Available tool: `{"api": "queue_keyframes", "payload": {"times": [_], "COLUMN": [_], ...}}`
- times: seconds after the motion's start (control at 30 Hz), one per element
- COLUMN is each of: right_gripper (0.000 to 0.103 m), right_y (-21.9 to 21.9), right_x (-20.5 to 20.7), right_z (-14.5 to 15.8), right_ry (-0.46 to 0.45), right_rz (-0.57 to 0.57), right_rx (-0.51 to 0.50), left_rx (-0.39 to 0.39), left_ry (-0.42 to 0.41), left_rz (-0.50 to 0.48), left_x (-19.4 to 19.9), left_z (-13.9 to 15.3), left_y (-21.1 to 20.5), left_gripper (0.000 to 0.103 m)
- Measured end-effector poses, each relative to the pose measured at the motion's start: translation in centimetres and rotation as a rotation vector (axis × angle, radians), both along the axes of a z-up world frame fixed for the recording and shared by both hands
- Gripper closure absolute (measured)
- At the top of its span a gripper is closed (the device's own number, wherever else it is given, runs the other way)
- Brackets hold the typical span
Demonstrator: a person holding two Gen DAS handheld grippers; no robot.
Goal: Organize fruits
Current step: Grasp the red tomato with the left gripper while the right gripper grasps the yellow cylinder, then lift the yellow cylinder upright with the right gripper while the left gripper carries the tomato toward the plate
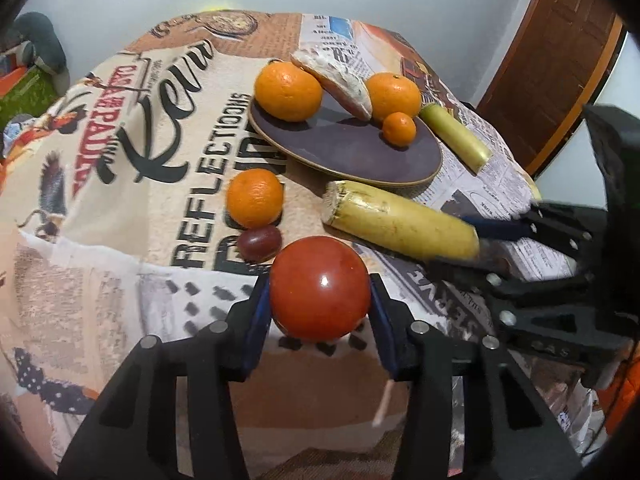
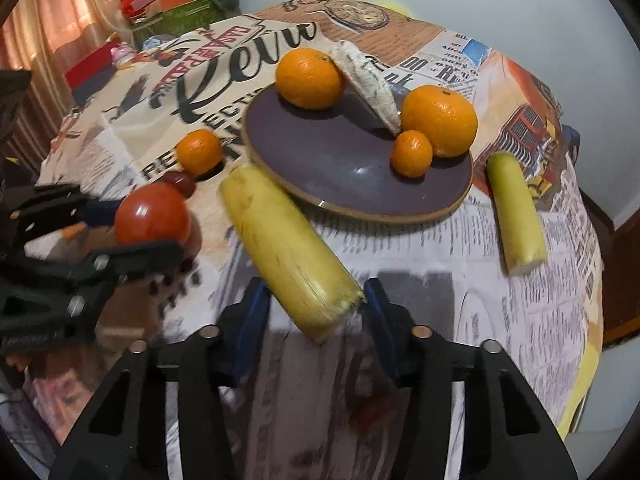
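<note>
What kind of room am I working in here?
Probably a lived-in home room, not a lab: a round table under a printed tablecloth, a curtain beside cluttered boxes, and a wooden door.

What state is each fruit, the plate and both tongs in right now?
Left tongs: shut on tomato.
Right tongs: shut on banana piece.
Plate: flat on table, holds three oranges and a pale wedge.
Loose orange: on cloth, off plate.
Grape: beside it.
Second banana piece: lying off plate.
</note>
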State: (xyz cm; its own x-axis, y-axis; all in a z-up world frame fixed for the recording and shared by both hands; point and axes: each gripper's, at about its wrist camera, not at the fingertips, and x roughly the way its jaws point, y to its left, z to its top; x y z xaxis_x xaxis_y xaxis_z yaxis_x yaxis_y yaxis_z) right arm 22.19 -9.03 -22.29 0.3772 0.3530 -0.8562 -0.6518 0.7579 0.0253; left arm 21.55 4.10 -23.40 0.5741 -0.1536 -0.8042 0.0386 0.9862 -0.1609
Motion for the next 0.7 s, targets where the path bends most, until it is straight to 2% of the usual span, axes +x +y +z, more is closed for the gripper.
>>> {"api": "queue_keyframes", "payload": {"times": [0.13,0.4,0.7], "right_gripper": [0.067,0.067,0.064], "right_y": [0.2,1.8,4.7], "right_x": [-2.2,-2.1,0.8], "right_z": [0.4,2.7,0.3], "right_ry": [0.047,-0.008,0.038], "right_rz": [0.04,0.046,0.033], "right_rx": [0.039,0.061,0.032], "left_rx": [0.011,0.022,0.009], "left_ry": [-0.017,-0.054,-0.057], "left_rz": [0.014,0.042,0.054], "left_x": [-1.0,-2.5,-2.5], "left_z": [0.6,1.8,1.7], "left_y": [0.7,2.1,2.9], "left_gripper": [0.057,0.057,0.057]}}
